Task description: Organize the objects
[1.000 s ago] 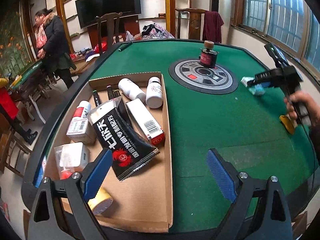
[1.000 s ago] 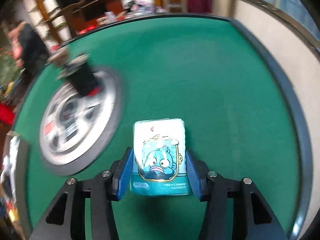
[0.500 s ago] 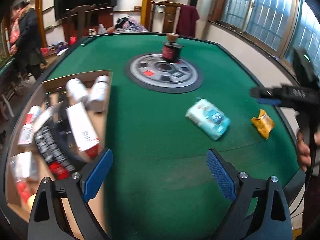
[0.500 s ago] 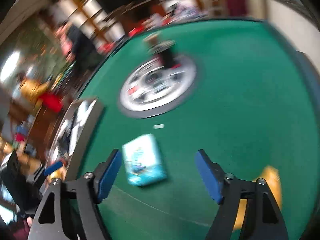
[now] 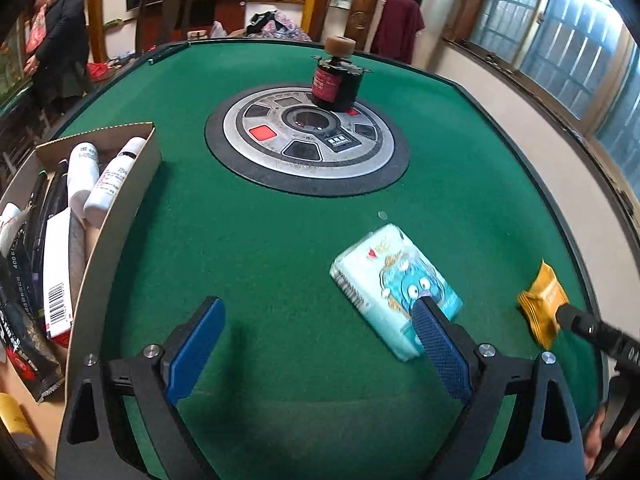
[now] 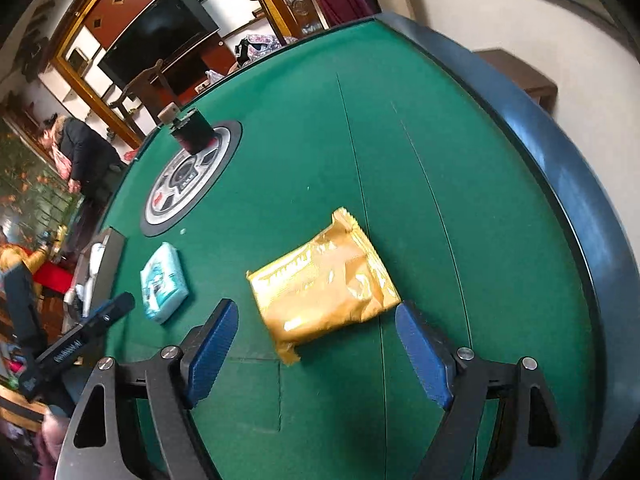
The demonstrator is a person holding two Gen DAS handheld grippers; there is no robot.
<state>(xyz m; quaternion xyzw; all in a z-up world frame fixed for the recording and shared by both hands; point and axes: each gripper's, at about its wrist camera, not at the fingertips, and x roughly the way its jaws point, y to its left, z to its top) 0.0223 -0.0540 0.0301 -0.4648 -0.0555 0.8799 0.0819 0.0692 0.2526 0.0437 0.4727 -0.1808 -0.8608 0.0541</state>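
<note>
Change: the right gripper (image 6: 316, 344), which a second ago clamped the blue tissue pack (image 5: 394, 290), has just been opening; the pack now lies free on the green surface (image 5: 260, 240).
Meaning: likely a handover toward the cardboard box (image 5: 120, 216).
Right pose: angled down, released, jaws astride the yellow packet (image 6: 322, 284), not touching.
Left gripper (image 5: 316, 332): released, beside the pack.

Tissue pack (image 5: 394, 290) lies on the table (image 5: 260, 248) between cardboard box (image 5: 120, 216) (left, holding bottles (image 5: 100, 178)) and snack packet (image 5: 542, 306) (right); control dial (image 5: 306, 140) behind, canister (image 5: 335, 80) on it.
</note>
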